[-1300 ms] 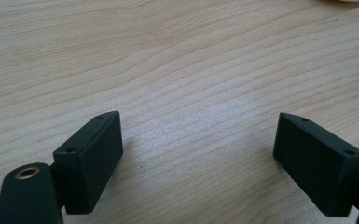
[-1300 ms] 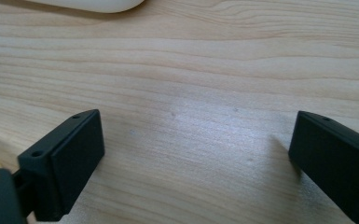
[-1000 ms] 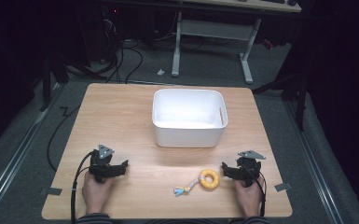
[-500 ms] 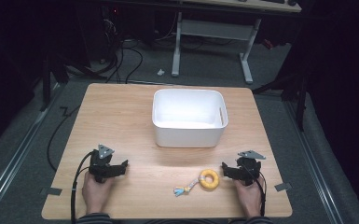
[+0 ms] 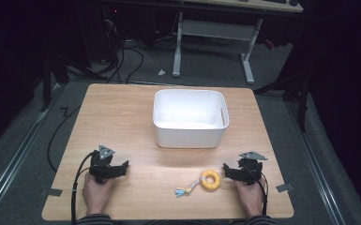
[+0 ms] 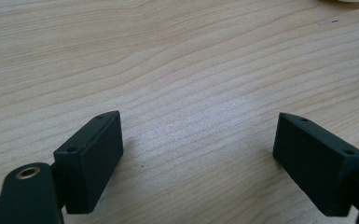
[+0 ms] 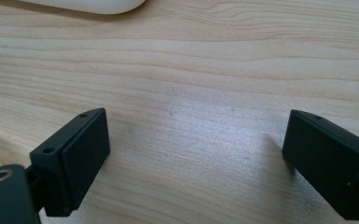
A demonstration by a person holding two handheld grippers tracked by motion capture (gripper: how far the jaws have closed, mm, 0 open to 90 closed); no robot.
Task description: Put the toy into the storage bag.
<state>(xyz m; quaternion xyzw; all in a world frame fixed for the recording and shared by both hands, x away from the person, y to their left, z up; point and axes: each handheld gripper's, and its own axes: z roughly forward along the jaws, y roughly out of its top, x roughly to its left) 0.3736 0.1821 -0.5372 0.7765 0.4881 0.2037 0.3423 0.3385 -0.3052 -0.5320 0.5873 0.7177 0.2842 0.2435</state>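
Resting both grippers on the table, jaws apart and empty, I judge nothing is started. Just left of my right gripper lies the yellow ring toy; next it must close on that, probably for the white bin. My left gripper waits near-left.

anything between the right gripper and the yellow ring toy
Nothing: in the high view only a short strip of bare table separates the right gripper from the yellow ring toy.
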